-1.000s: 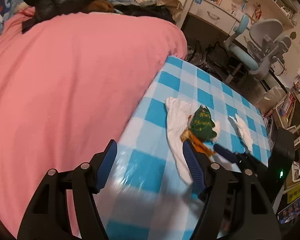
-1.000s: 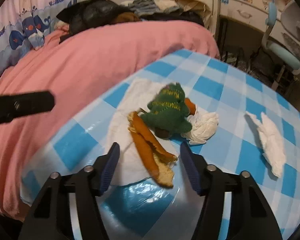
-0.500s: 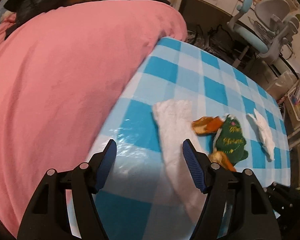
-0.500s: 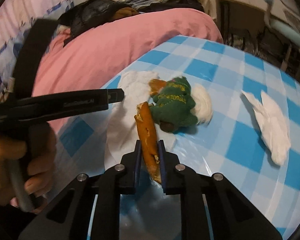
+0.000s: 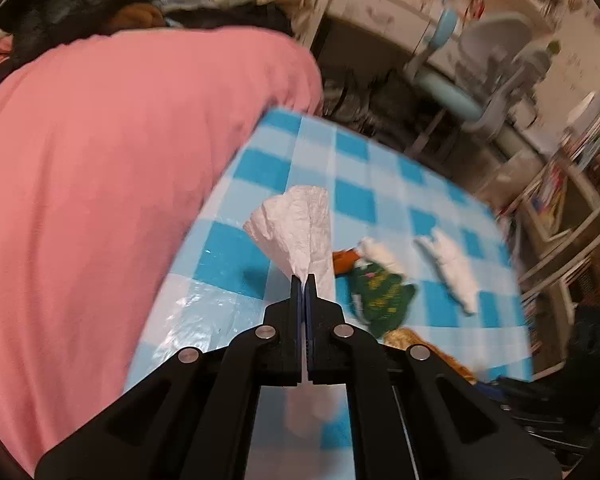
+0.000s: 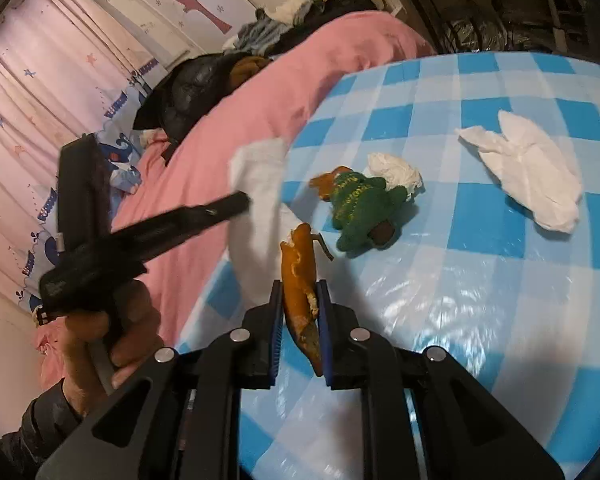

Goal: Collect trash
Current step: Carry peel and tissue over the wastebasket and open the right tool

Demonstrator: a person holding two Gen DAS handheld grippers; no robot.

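My left gripper (image 5: 304, 278) is shut on a white paper towel (image 5: 298, 230) and holds it lifted above the blue checked table (image 5: 260, 168); the towel also shows in the right wrist view (image 6: 256, 200). My right gripper (image 6: 299, 286) is shut on a long orange peel (image 6: 298, 276), raised off the table. A green knitted tree toy (image 6: 362, 210) lies on the table with a small orange peel piece (image 6: 326, 180) and a crumpled white tissue (image 6: 396, 170) beside it. A larger white tissue (image 6: 528, 176) lies further right.
A bed with a pink cover (image 5: 100, 160) borders the table's left edge, with dark clothes (image 6: 196, 88) piled on it. A desk chair (image 5: 480, 68) and shelves (image 5: 560, 200) stand beyond the table's far side.
My left gripper shut on the white paper towel and lifted it off the table. My right gripper, shut on the long orange peel half a second ago, has raised it.
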